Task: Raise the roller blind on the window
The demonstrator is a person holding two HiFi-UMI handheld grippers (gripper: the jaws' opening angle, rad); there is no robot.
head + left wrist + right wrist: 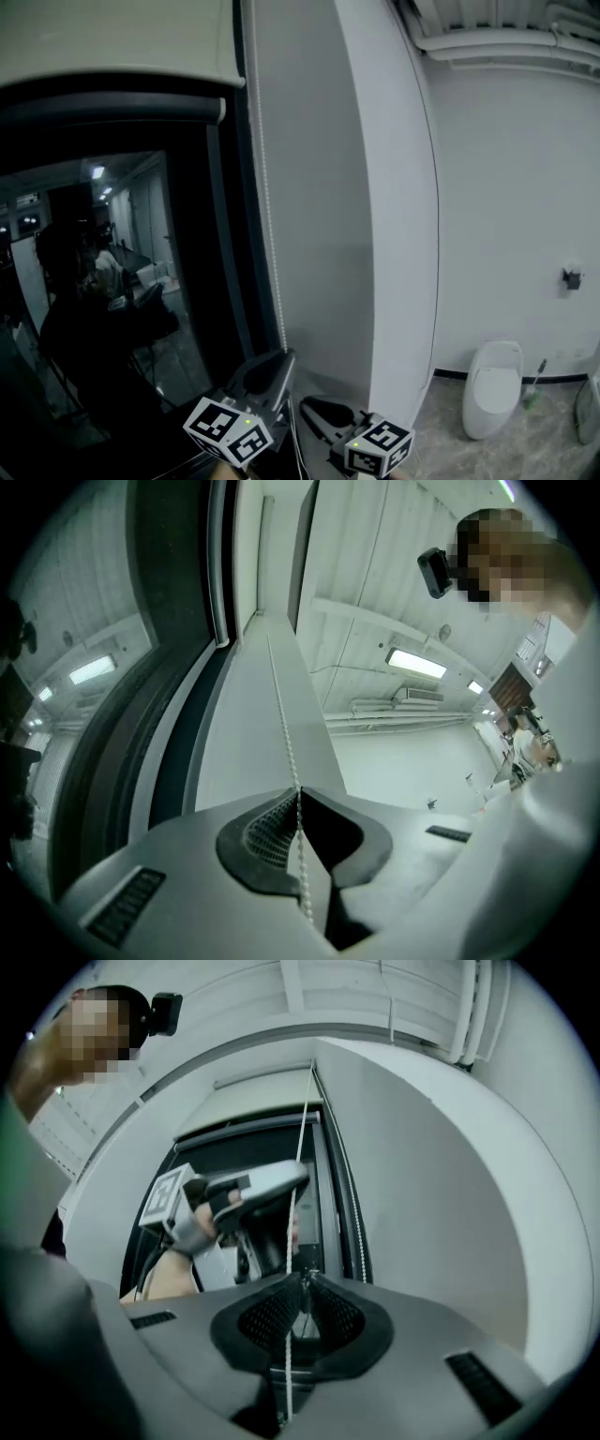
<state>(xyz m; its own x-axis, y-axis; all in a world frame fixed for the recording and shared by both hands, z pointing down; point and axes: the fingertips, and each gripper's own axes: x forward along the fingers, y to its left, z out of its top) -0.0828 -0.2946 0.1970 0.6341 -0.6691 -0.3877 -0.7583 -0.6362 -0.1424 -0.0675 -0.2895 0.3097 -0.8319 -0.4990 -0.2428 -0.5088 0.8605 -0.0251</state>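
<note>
The cream roller blind (112, 42) hangs only over the top of the dark window (122, 300). Its white bead chain (268, 206) runs down the window frame. My left gripper (277, 364) sits at the lower end of that chain, jaws shut on it. In the left gripper view the beads (284, 719) pass through the closed fingertips of the left gripper (298, 794). My right gripper (317, 412) is just below and to the right. In its own view the right gripper (305, 1279) has its tips together, with the chain (291, 1335) running down across its left pad from the left gripper (253, 1194) above.
A white wall pillar (375, 206) stands right of the window. A white floor-standing bin (492, 389) and a small brush (534, 384) are on the tiled floor at the far right. A person's reflection (84, 319) shows in the glass.
</note>
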